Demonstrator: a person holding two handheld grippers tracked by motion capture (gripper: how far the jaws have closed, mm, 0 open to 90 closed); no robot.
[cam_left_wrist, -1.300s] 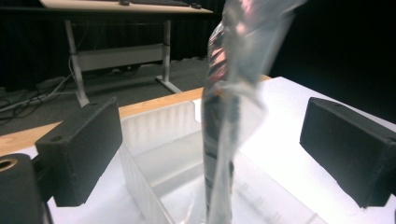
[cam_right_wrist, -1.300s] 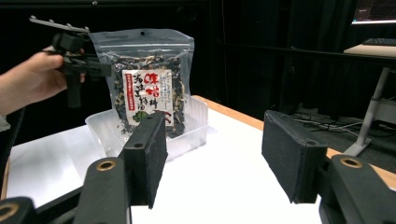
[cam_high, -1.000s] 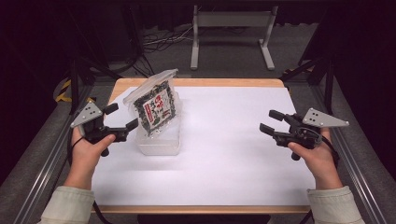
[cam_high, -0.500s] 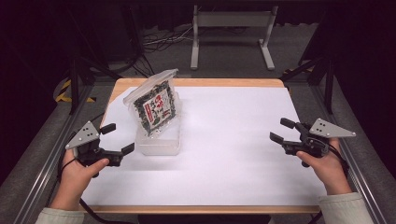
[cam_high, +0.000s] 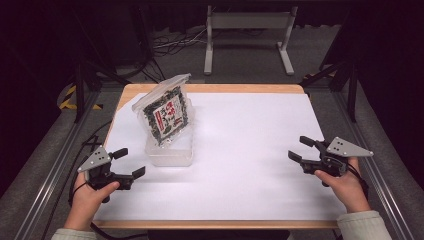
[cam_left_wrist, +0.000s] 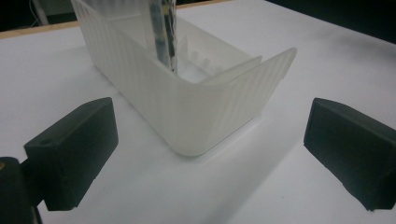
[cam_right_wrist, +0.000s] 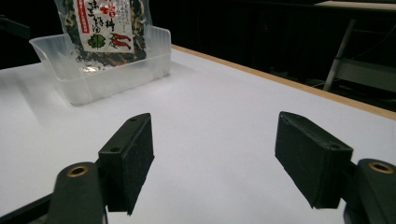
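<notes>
Seaweed packet (cam_high: 166, 114) stands tilted in the translucent plastic tray (cam_high: 170, 154), leaning toward the tray's far-left side, and both sit on the white tabletop (cam_high: 250, 165) just ahead of the left hand-held gripper (cam_high: 129, 163). That hand-held gripper has its jaws spread wide with nothing between them; in the left gripper view the tray's near corner (cam_left_wrist: 205, 121) lies straight ahead between the two black pads (cam_left_wrist: 74, 149), not touching either. The right hand-held gripper (cam_high: 300, 149) rests low near the tabletop's right edge, well apart from the tray, jaws likewise spread and empty; they have just been opening, with nothing between them. From its own view the packet (cam_right_wrist: 105, 28) and tray (cam_right_wrist: 116, 70) appear far off, up and to the left of its pads. The work in hand looks like a pause with both hands lowered beside the tray, either before or after dealing with the packet. If the packet is to be taken, the sensible approach would be from above with the left hand-held gripper, pinching the sealed top edge rather than the crinkly middle, since thin film slips and buckles. The tray is light and could slide or tip if nudged, so the right hand-held gripper might steady its wall. Keeping the approach slow near the tray's thin rim would avoid knocking it askew.
</notes>
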